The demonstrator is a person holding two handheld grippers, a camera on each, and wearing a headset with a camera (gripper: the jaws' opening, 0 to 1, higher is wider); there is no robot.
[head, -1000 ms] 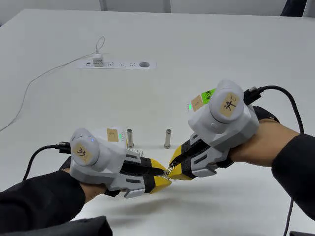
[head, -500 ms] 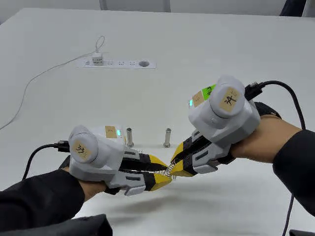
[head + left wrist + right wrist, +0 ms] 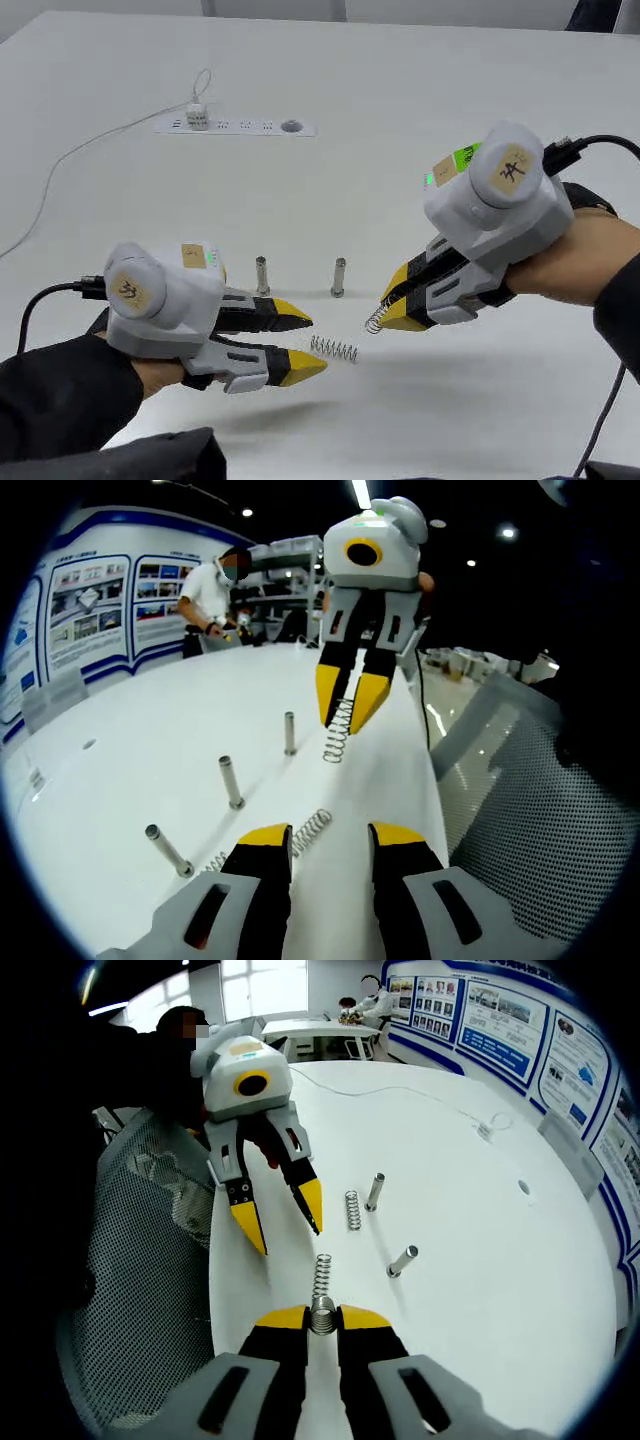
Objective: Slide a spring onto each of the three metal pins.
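Spring point(image 3: 374, 321) has been pulled free, clamped in the right hand-held gripper point(image 3: 387, 308); left hand-held gripper point(image 3: 317, 344) opened; ready for threading.

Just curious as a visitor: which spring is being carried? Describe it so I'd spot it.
Above the white table, find the right claw, near two upright pins. A spring sticks out from its yellow tips, pinched at one end. Unlike the spring lying flat nearby, it hangs in the air.

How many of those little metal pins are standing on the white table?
3. In the left gripper view they stand in a row: the nearest pin, the middle pin and the farthest pin. In the head view the left gripper probably hides one.
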